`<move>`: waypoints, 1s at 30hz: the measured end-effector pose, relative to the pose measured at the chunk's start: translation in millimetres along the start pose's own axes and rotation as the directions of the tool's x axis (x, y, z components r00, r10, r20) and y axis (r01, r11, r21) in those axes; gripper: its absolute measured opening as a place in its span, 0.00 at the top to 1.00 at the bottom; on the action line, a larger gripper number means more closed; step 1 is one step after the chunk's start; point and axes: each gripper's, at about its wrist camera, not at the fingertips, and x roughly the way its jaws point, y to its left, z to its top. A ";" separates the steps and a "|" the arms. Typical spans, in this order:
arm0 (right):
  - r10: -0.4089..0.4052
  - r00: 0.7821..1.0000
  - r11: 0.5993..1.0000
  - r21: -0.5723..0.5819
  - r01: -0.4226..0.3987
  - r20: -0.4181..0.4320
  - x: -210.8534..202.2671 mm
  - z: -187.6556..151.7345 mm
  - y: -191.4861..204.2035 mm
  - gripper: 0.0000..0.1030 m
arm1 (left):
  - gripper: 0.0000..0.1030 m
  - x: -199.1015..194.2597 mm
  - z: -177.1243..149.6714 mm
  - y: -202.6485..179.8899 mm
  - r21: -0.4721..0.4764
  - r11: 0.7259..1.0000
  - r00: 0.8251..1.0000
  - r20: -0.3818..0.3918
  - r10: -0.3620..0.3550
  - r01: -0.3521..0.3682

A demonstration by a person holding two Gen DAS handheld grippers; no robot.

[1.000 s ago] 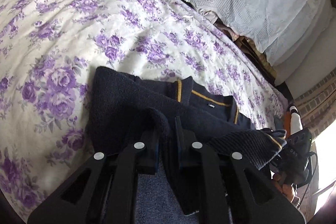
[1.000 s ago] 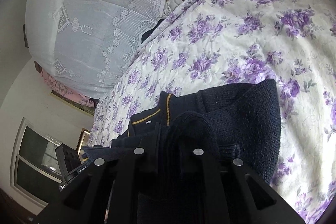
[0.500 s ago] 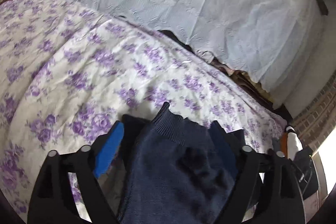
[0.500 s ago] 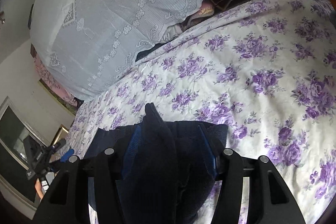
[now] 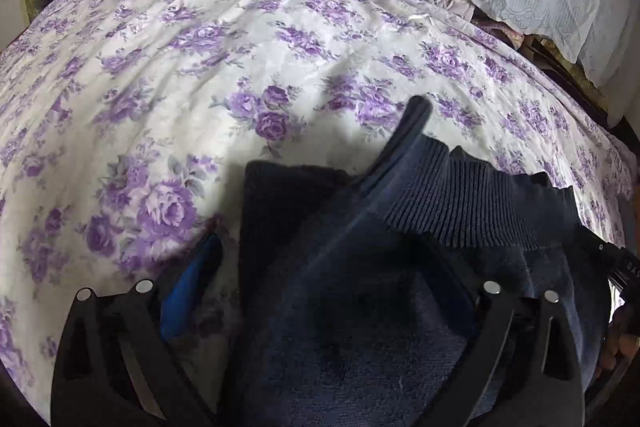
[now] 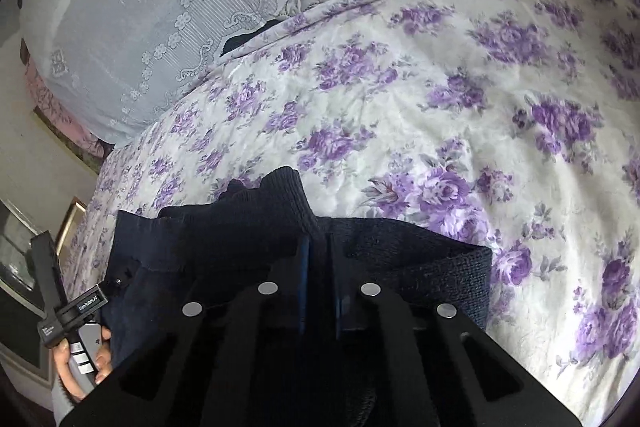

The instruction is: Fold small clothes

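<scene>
Left wrist view: left gripper (image 5: 320, 267) jaws just spread wide, navy sweater (image 5: 360, 267) loose between them on floral bedspread (image 5: 200, 67) | right gripper (image 6: 318, 259) jaws just closed together, no cloth visibly pinched, sweater beneath.

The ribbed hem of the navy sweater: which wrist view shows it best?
The left wrist view. There the ribbed hem lies lit and unobstructed across the navy sweater, ribs clear. In the right wrist view the hem sits dark, partly behind the right gripper.
</scene>
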 end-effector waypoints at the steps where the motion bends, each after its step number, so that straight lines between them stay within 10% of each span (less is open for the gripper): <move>1: -0.002 1.000 1.000 -0.006 0.002 0.008 -2.0 -0.8 1.8 0.91 | 0.07 -2.6 0.1 -1.8 0.012 1.000 1.000 0.007 0.017 -0.017; 4: -0.083 0.991 0.995 -0.055 0.089 0.103 -25.5 -8.9 20.5 0.88 | 0.11 -20.8 -5.5 -6.6 0.035 0.998 0.998 0.045 0.049 -0.051; 7: -0.011 0.983 0.981 -0.188 0.045 0.182 -57.2 -20.5 62.0 0.86 | 0.11 -63.5 -12.9 -24.4 0.090 0.994 0.991 0.113 -0.074 0.064; 11: 0.076 0.996 0.938 -0.341 -0.055 0.050 -45.3 -58.5 113.7 0.87 | 0.09 -68.8 -32.6 -67.7 0.237 0.967 0.990 0.084 -0.117 0.094; 14: -0.003 0.999 0.928 -0.371 -0.015 -0.046 -9.5 -89.2 117.2 0.87 | 0.07 -42.7 -62.6 -85.5 0.312 0.950 0.998 0.061 0.016 -0.034; 24: 0.025 0.999 0.972 -0.236 -0.017 0.033 -34.1 -50.6 96.0 0.82 | 0.05 -52.7 -16.8 -52.1 0.160 0.987 0.996 0.088 -0.023 0.008; 30: -0.070 0.998 0.989 -0.131 0.070 0.005 13.4 -15.0 55.5 0.67 | 0.04 11.4 9.7 -20.2 0.027 1.000 1.000 -0.002 0.017 -0.017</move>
